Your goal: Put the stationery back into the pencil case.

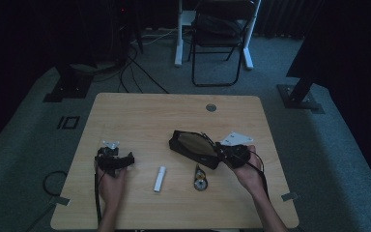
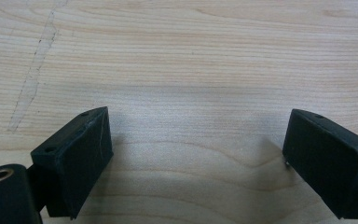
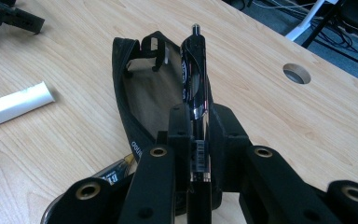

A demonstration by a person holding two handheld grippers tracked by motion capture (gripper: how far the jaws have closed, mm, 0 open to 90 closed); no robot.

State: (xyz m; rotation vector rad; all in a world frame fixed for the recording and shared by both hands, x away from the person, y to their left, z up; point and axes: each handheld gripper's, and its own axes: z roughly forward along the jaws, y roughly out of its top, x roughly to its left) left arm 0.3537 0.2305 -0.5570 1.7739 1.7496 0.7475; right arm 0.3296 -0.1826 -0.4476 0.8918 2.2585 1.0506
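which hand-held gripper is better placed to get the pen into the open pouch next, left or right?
Right, probably. The right hand-held gripper is already shut on the black pen, which points over the open pouch. The left hand-held gripper stands open above bare table, away from the pouch.

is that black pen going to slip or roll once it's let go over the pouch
The black pen looks glossy and round, so it may slide in the right gripper and roll on the table. The open pouch looks soft and would probably stop it.
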